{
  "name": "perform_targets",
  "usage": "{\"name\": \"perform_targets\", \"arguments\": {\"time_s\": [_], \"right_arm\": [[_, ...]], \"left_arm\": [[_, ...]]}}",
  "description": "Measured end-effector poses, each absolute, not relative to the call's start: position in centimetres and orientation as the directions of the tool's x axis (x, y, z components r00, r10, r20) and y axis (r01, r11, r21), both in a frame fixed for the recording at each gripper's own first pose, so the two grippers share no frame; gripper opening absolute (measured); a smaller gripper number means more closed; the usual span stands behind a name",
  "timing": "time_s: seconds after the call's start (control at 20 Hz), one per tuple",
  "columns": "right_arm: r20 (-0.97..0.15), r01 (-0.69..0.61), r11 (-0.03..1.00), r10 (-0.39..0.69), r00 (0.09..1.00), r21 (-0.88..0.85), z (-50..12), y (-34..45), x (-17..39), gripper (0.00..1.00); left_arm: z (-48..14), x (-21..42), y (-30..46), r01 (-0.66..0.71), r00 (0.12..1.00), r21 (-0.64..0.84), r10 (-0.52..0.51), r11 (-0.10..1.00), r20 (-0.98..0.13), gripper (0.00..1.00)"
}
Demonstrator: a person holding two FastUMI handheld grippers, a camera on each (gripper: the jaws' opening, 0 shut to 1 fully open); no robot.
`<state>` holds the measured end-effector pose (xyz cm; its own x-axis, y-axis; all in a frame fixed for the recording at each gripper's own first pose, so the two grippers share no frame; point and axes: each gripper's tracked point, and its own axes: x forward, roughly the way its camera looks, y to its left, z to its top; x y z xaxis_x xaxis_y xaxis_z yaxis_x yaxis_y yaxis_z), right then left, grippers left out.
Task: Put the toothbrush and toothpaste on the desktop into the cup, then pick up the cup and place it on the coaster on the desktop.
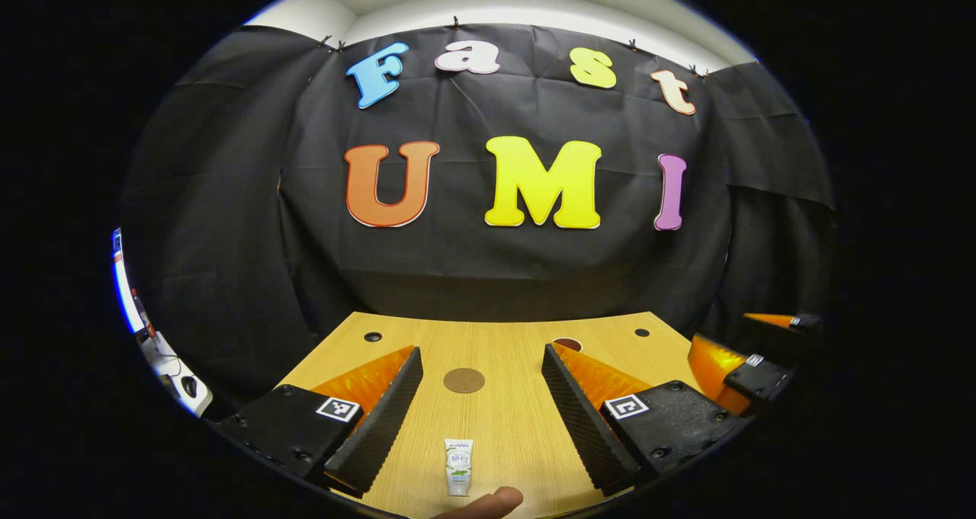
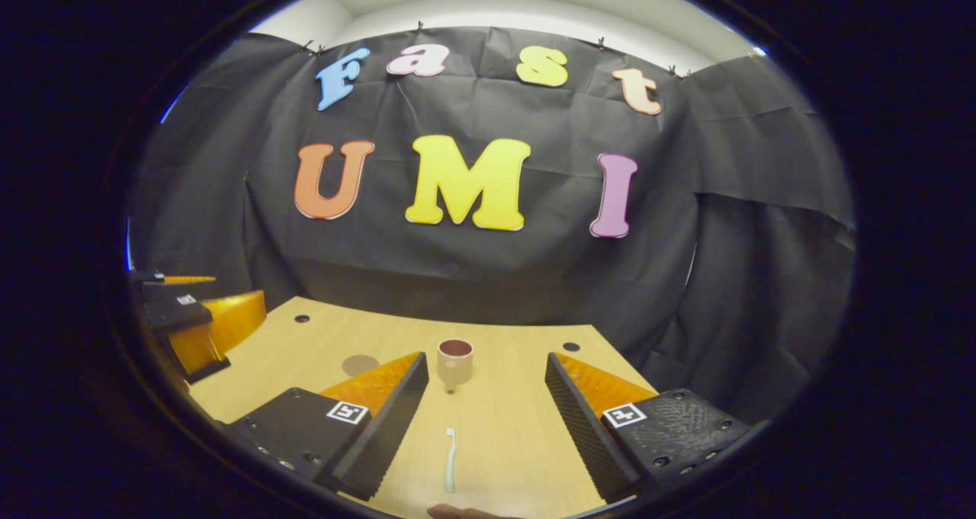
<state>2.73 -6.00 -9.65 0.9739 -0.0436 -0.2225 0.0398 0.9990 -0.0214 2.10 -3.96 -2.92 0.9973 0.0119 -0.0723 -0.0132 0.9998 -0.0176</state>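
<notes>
A small white toothpaste tube lies flat on the wooden desktop, near and between the fingers of my left gripper, which is open and holds nothing. Farther ahead lies a round brown coaster. The cup's rim peeks from behind my own right-hand finger. In the right gripper view a pale toothbrush lies lengthwise between the fingers of my right gripper, which is open and holds nothing. Beyond it the beige cup stands upright, with the coaster to its left.
The right gripper shows at the right edge of the left gripper view; the left gripper shows at the left edge of the right gripper view. A person's fingertip pokes in at the bottom. The desk ends at the black cloth wall.
</notes>
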Motion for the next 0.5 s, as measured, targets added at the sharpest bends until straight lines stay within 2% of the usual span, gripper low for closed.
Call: {"name": "perform_targets", "arguments": {"time_s": [0.1,0.5], "right_arm": [[-0.334,0.012,1.0,-0.019,0.943,-0.023,-15.1,-5.4,2.4,0.97],[-0.549,-0.038,0.999,0.014,0.836,-0.033,-28.2,-3.5,4.2,0.95]], "left_arm": [[-4.3,1.3,-3.2,-0.041,0.994,0.002,0.041,0.999,-0.1,1.0],[-8.3,-0.9,-3.1,-0.042,0.983,0.085,0.057,0.996,-0.175,1.0]]}}
